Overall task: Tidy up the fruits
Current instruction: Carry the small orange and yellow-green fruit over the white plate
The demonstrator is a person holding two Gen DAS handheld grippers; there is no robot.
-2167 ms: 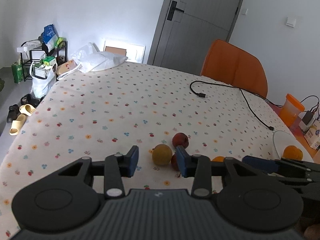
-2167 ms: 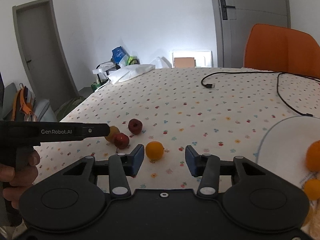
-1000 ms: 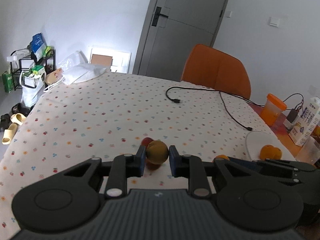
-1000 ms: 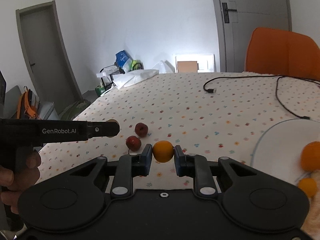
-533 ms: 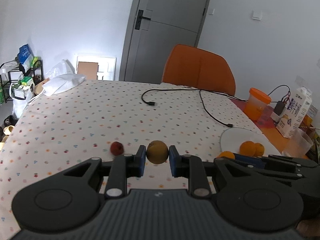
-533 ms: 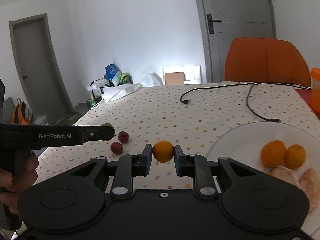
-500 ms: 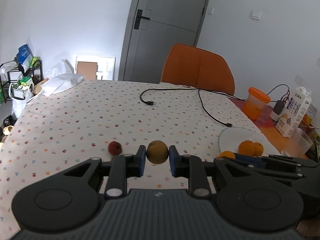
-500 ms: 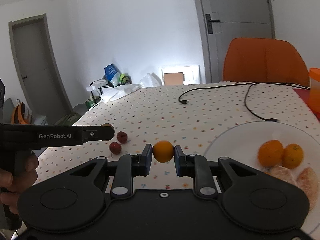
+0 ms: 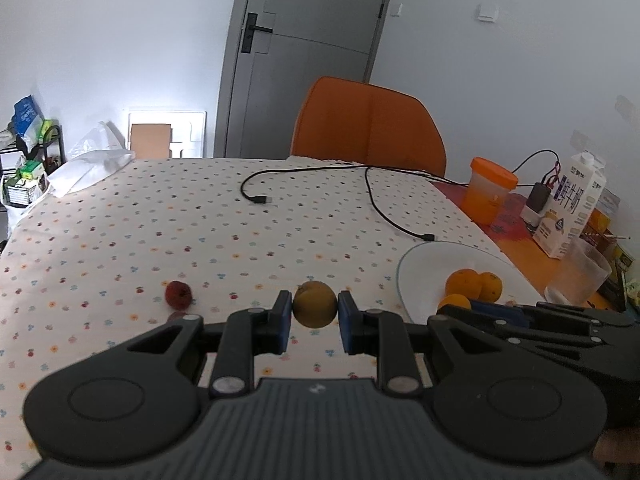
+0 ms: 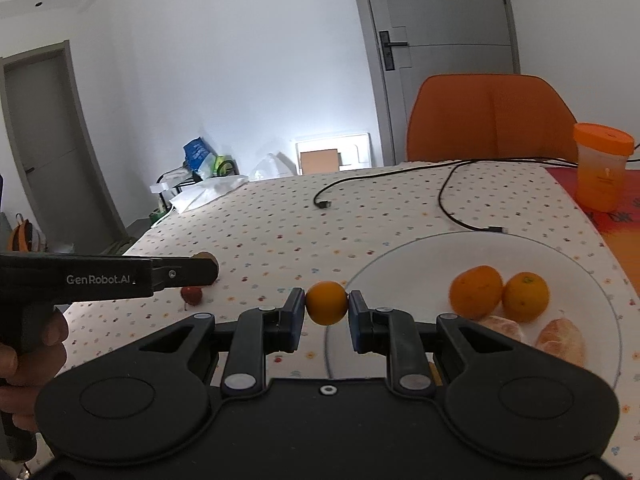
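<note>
Dotted cloth covers the table [image 9: 224,216], and a white plate [image 10: 420,256] with oranges sits on my right. My left tongs [image 9: 312,314] squeeze a yellow-brown fruit [image 9: 315,309] and my right tongs [image 10: 326,310] squeeze a small orange [image 10: 327,303], both held up above the cloth. I think these round fruits are light, smooth and a bit squishy, so I pinch them across the fat middle, not too hard.

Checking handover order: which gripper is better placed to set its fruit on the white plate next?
Right. The right gripper holds its orange at the white plate rim; the left gripper, holding a yellowish fruit, sits farther off.
</note>
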